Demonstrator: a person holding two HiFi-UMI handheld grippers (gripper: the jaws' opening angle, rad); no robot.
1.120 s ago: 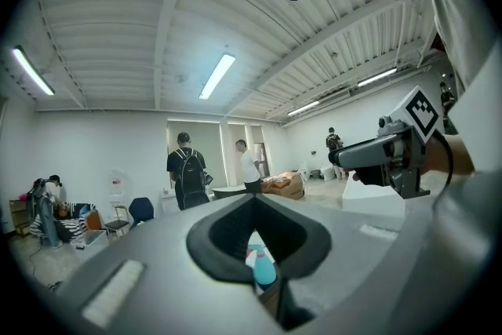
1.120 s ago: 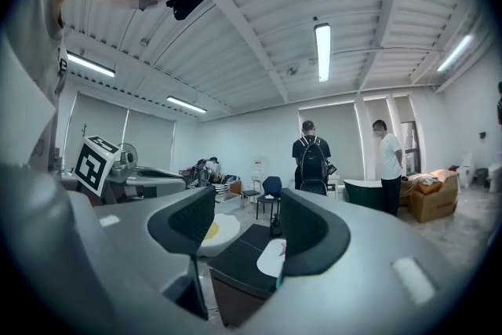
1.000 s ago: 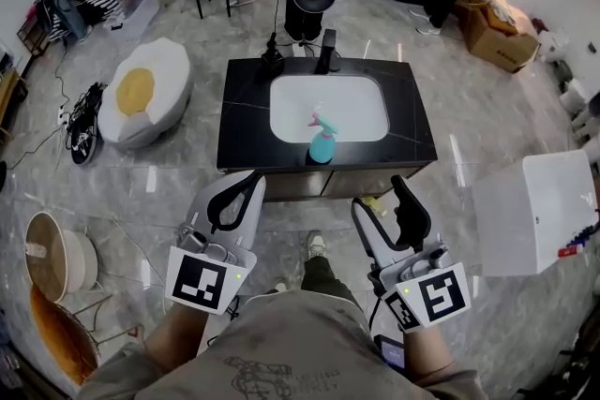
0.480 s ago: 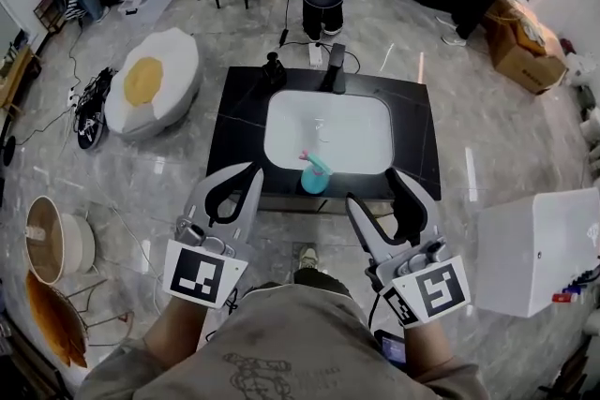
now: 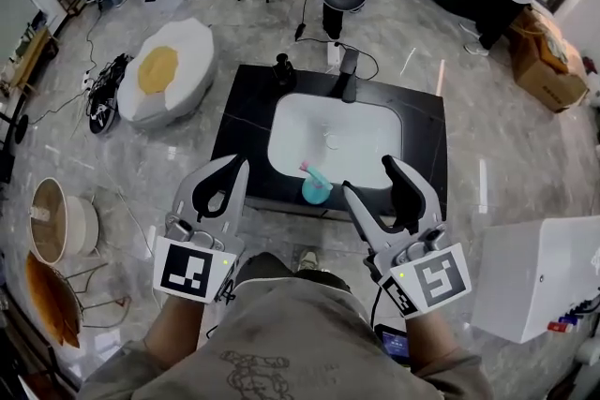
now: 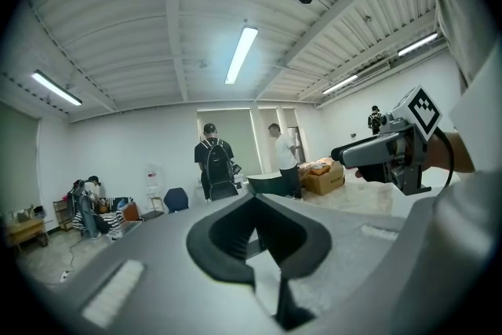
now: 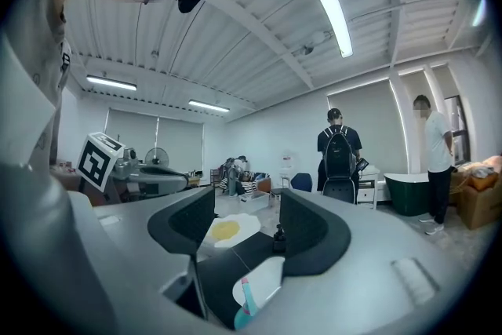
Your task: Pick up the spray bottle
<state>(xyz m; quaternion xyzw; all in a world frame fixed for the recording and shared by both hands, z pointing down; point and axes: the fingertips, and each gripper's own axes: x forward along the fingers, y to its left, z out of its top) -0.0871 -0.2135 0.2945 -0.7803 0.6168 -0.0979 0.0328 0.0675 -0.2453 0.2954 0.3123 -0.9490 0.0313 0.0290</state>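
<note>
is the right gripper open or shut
Open. The right gripper has its jaws apart with nothing between them; the bottle shows through the gap, farther off.

Bright ceiling tube lights (image 6: 241,53); even light, soft shadows, strong fisheye bending at edges, near parts blurred

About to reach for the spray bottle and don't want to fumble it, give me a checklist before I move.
1. Spray bottle visible at the sink front edge: ok.
2. Right tool open: ok.
3. Bottle lined up with its jaws, right gripper view: ok.
4. Jaws around the bottle: not ok, short of it.
5. Left tool shut, aside: ok.
6. Bottle's fill: cannot tell.
</note>
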